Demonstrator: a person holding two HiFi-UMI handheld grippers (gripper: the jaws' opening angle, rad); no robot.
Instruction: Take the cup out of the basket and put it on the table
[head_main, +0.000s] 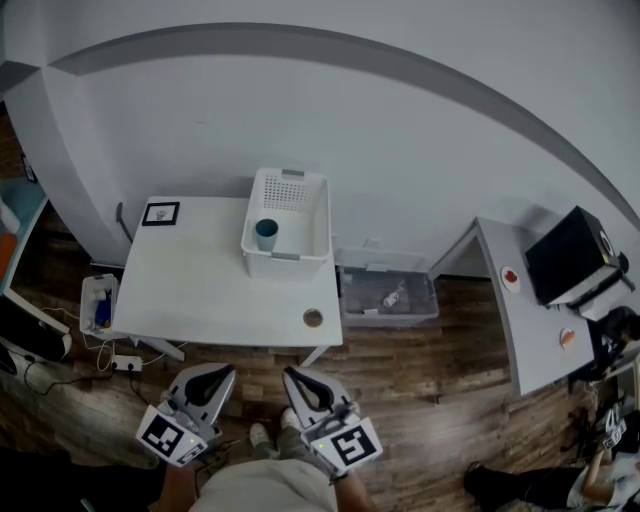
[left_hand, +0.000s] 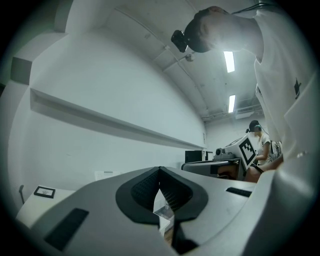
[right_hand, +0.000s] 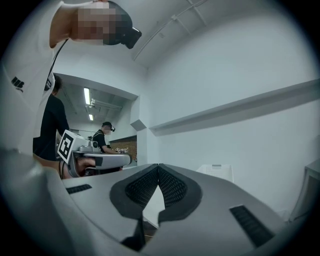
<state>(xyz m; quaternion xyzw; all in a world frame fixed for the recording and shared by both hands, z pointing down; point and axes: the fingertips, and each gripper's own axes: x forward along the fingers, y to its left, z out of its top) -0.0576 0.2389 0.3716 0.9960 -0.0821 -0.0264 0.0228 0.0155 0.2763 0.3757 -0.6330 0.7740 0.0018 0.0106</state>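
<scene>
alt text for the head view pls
Seen from above, a teal cup stands in a white basket at the far edge of a white table. The left gripper and right gripper, both shut and empty, point toward it from short of the near edge.

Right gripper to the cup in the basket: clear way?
Probably yes: the basket is open-topped and nothing covers the cup, but the right gripper is shut and short of the table.
</scene>
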